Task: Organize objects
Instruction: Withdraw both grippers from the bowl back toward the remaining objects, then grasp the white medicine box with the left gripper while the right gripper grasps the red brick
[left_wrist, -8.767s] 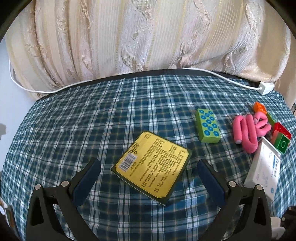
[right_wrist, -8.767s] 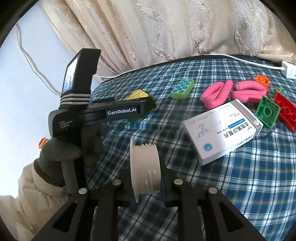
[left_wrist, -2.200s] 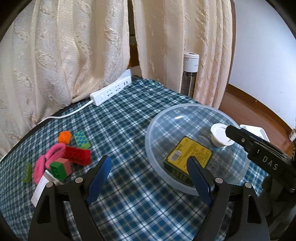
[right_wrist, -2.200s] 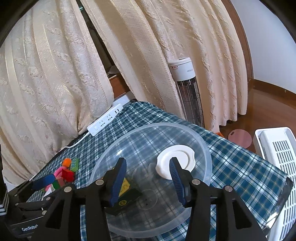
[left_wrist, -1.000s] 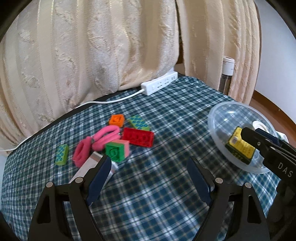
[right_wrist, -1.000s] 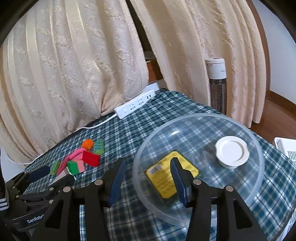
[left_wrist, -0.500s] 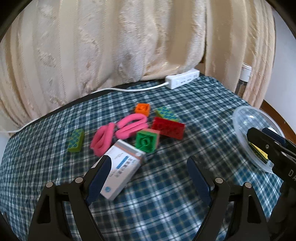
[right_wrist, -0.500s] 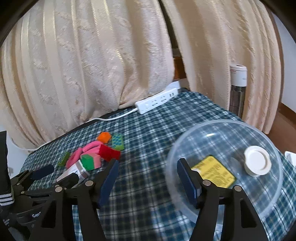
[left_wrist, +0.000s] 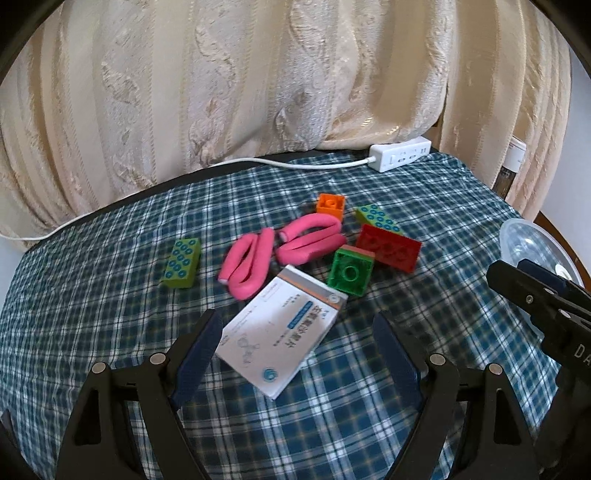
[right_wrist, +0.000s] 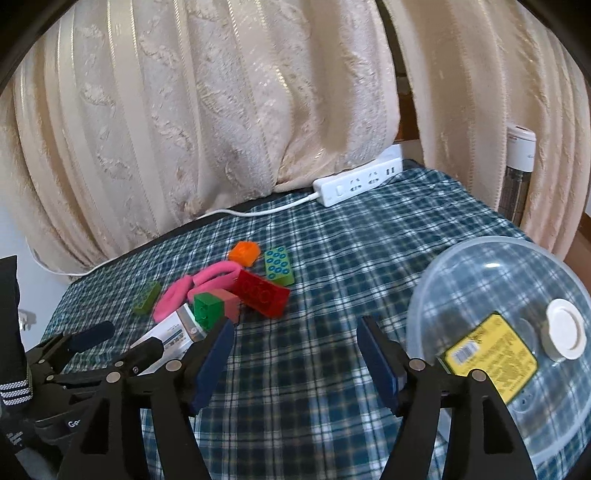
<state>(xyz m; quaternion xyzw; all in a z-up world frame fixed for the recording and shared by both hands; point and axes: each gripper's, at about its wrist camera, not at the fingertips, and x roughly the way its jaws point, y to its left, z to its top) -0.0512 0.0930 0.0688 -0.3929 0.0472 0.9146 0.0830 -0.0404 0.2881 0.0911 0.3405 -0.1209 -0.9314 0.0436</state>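
Observation:
A white medicine box (left_wrist: 282, 341) lies on the checked cloth just ahead of my open left gripper (left_wrist: 295, 321), untouched by its fingers. Behind it sit pink foam curlers (left_wrist: 295, 240), a green square brick (left_wrist: 349, 271), a red brick (left_wrist: 388, 248), an orange brick (left_wrist: 331, 206) and two green dotted bricks (left_wrist: 181, 262). My right gripper (right_wrist: 295, 325) hovers over bare cloth, its jaws opening with nothing between them. To its right a clear bowl (right_wrist: 480, 266) holds a yellow box (right_wrist: 491, 367) and a white lid (right_wrist: 565, 334).
A white power strip (right_wrist: 356, 186) and its cable lie along the table's far edge under cream curtains (right_wrist: 221, 92). A tower heater (right_wrist: 517, 173) stands beyond the right edge. The left gripper (right_wrist: 110, 343) shows at the lower left of the right wrist view.
Both grippers swung left, away from the bowl and toward the pile of bricks. The white box now lies just ahead of the left fingers. The right jaws have widened.

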